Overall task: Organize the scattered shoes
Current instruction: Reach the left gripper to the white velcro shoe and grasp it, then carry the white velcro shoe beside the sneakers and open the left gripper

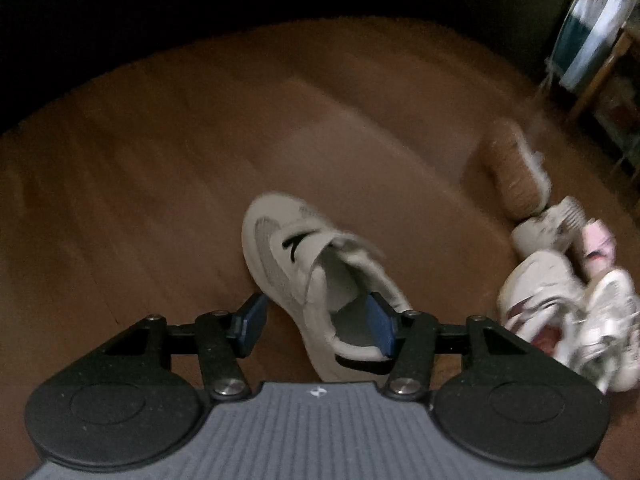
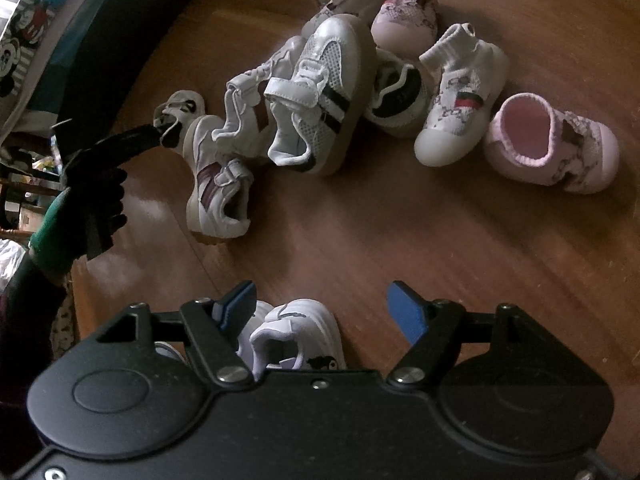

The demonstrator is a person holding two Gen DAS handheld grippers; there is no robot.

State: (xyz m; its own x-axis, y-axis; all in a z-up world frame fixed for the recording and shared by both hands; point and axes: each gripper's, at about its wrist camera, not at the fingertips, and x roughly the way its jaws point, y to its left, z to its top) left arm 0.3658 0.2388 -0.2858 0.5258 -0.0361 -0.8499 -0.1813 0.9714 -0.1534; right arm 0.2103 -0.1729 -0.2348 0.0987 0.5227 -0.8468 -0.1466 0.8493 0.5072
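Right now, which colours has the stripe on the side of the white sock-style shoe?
Green and red, on the white sock-style shoe; the right wrist view shows it best.

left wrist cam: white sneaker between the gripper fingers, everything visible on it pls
The white sneaker is a small low shoe with a grey mesh toe panel, a strap across the instep bearing a black mark, and a black heel tab. It looks like synthetic leather and mesh. It lies on the wooden floor, toe pointing away, apart from the shoe pile. The left gripper straddles its near side wall: one finger is inside the opening, the other outside. Blur hides whether the pads press it.
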